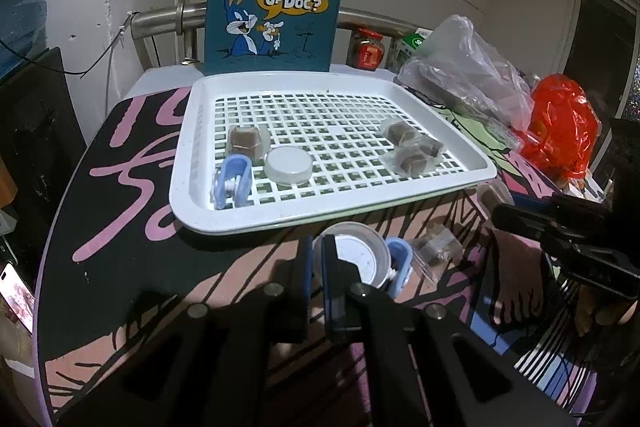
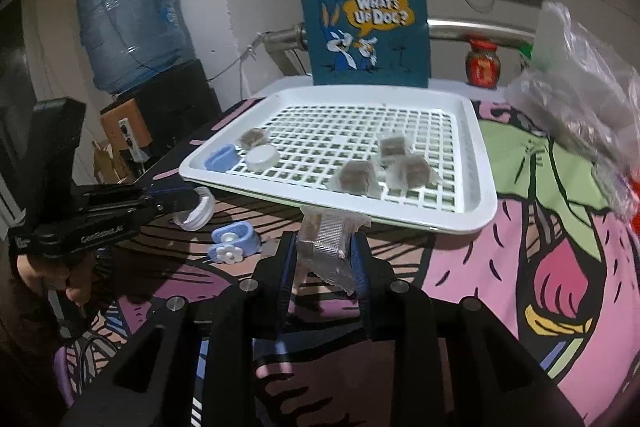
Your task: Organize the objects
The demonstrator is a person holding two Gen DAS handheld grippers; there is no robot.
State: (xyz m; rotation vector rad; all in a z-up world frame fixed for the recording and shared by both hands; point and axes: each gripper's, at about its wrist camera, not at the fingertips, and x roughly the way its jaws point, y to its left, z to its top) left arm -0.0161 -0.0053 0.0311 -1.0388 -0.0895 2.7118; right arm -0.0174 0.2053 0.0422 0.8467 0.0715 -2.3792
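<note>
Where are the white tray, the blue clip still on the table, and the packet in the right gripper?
white tray (image 2: 476, 203), right wrist view, near rim.
blue clip (image 2: 240, 237), right wrist view, blue body.
packet (image 2: 324, 247), right wrist view, clear wrapper.

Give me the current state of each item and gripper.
left gripper: shut on the white lid's rim
white lid: held, off the tray
right gripper: shut on a wrapped brown snack
wrapped brown snack: held, off the tray
blue clip: lying loose on the table
white tray: holds four snacks, a lid, a clip

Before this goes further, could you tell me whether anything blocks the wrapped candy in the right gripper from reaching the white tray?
Nothing visible does. The wrapped candy sits just before the white tray's near rim, with three candies lying beyond it.
</note>
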